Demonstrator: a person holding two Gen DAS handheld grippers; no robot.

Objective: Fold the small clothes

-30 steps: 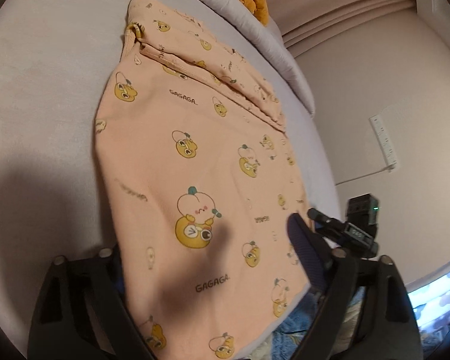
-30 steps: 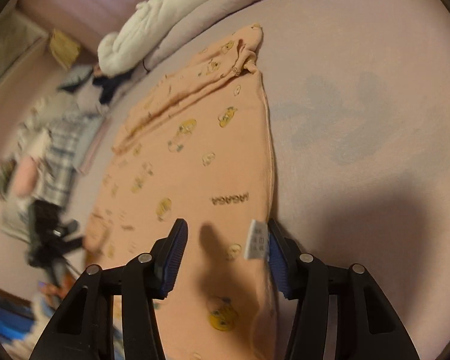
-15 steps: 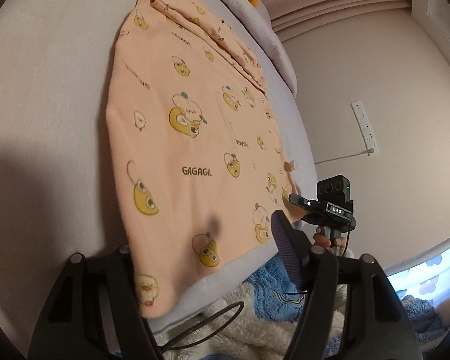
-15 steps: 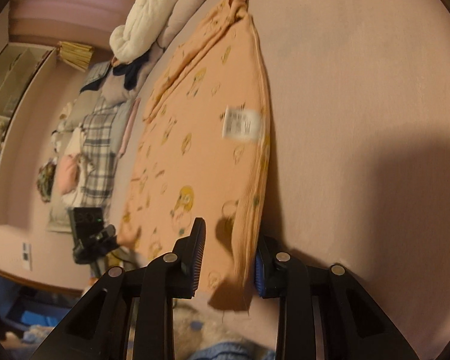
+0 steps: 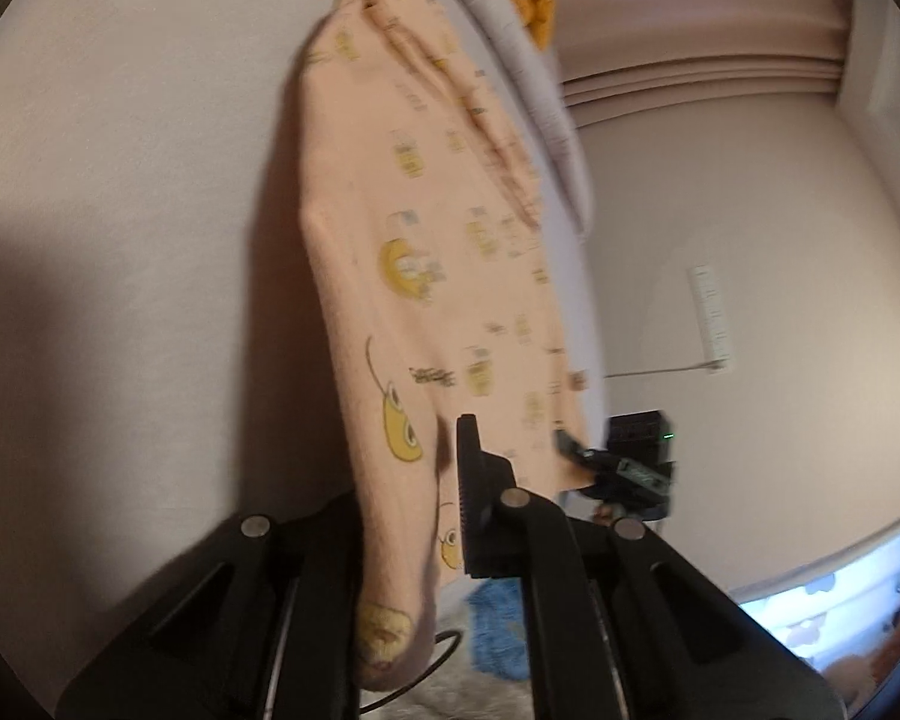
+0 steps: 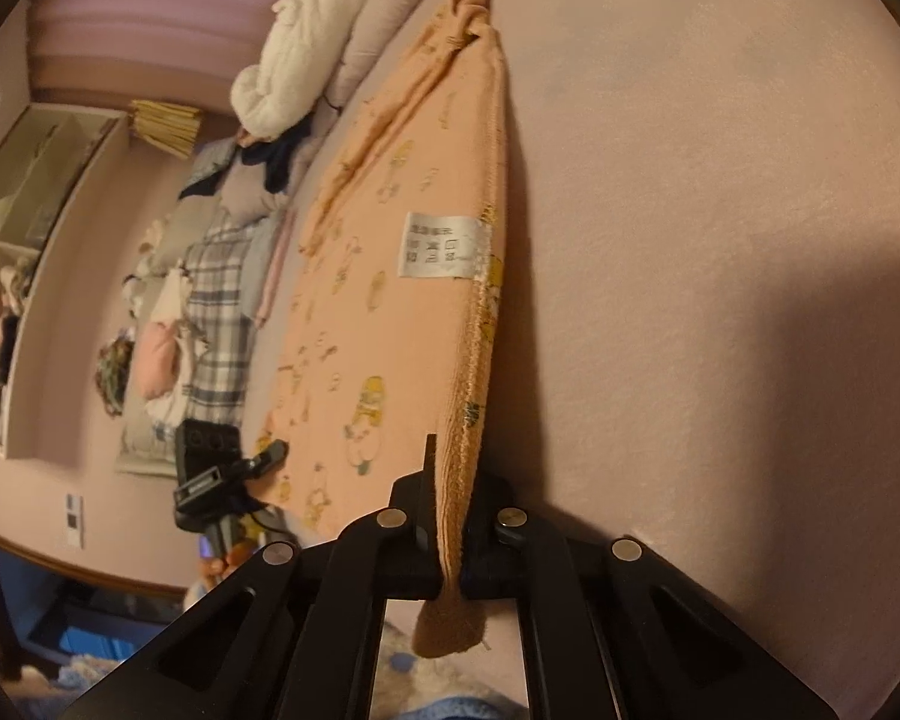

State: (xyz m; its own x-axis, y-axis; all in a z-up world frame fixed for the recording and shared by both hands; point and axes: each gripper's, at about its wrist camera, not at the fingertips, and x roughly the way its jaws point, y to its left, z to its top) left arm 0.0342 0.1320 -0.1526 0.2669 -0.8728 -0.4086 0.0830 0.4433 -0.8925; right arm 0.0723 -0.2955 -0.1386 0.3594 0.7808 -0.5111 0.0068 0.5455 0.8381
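A peach garment point(image 5: 426, 252) printed with yellow cartoon figures lies lengthwise on the pale bed point(image 5: 120, 180), its near end raised off the sheet. My left gripper point(image 5: 417, 516) is shut on the garment's near left corner, and the cloth hides its left finger. In the right wrist view the same garment point(image 6: 390, 300) shows its inside with a white care label point(image 6: 438, 246). My right gripper point(image 6: 447, 516) is shut on the near hem edge, with cloth hanging below the pads. Each gripper shows in the other's view: right gripper point(image 5: 570, 447), left gripper point(image 6: 273, 453).
Pillows and a white quilt point(image 6: 306, 36) lie at the bed's far end, beside an orange plush toy point(image 5: 531, 0). A pile of plaid clothes point(image 6: 216, 300) sits along the wall side. Below the near bed edge are a blue fluffy cloth point(image 5: 498, 630) and a cable. A power strip point(image 5: 711, 318) hangs on the wall.
Both grippers have gone from open to shut on the garment's near corners. The near hem, flat on the bed before, is now pinched and raised off it.
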